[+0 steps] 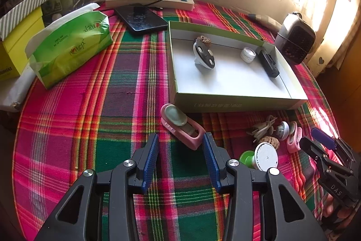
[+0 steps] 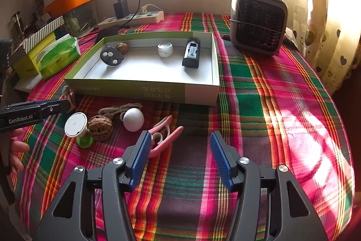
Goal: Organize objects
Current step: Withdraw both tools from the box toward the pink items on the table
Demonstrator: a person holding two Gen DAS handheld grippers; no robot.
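A shallow white cardboard box (image 1: 237, 102) (image 2: 198, 94) lies on the plaid table. It holds a black disc piece (image 1: 204, 54), a walnut (image 2: 122, 47), a small white jar (image 2: 165, 49) and a black device (image 2: 191, 54). My left gripper (image 1: 180, 141) is open, and a pink holder with a green stone (image 1: 180, 125) lies just ahead of its fingertips. My right gripper (image 2: 179, 139) is open and empty, with a pink clip (image 2: 165, 139) beside its left finger. Also loose are a white ball (image 2: 133, 119), a walnut (image 2: 100, 128), a green-and-white cap (image 2: 76, 125) and a cable (image 2: 117, 110).
A green tissue pack (image 1: 70, 46), yellow boxes (image 1: 18, 42), a phone (image 1: 144, 20) and a power strip (image 1: 149, 0) sit at the back left. A small grey heater (image 2: 258, 22) stands at the back right. The table edge curves down on the right.
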